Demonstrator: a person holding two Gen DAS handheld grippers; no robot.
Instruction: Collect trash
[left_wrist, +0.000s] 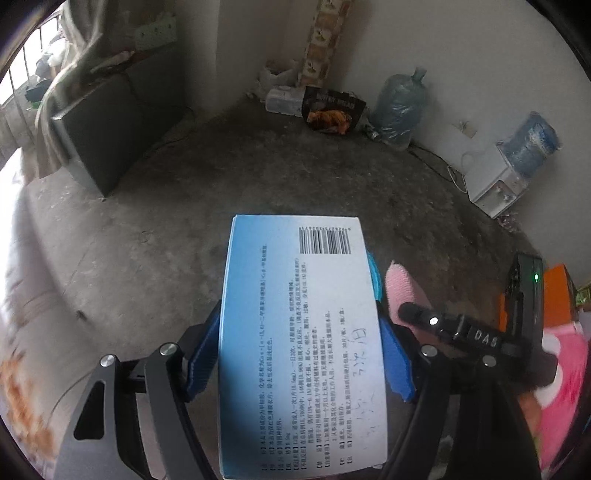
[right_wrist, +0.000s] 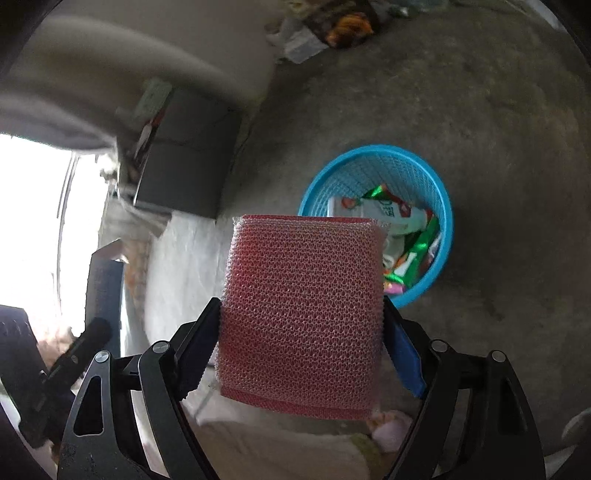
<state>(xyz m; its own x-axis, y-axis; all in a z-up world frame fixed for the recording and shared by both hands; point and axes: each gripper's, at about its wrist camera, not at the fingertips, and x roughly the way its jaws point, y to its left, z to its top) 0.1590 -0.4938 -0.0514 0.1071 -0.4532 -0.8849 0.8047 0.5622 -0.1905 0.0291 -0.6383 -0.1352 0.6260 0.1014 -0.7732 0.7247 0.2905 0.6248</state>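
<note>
Squarely within right gripper (right_wrist: 301, 332): sponge (right_wrist: 301, 314)

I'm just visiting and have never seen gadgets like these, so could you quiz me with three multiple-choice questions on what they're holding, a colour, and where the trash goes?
1. What is the left gripper doing?
A. hanging open and empty
B. clamping a printed box
C. holding a bottle

2. What colour is the basket on the floor?
A. blue
B. black
C. yellow

3. Where is the basket relative to the pink mesh sponge in the right gripper?
A. beyond it, to the right
B. directly left of it
C. not in view

Answers:
1 B, the printed box sits between both blue pads.
2 A, its mesh wall is bright blue.
3 A, it shows past the sponge's right edge, holding wrappers.
</note>
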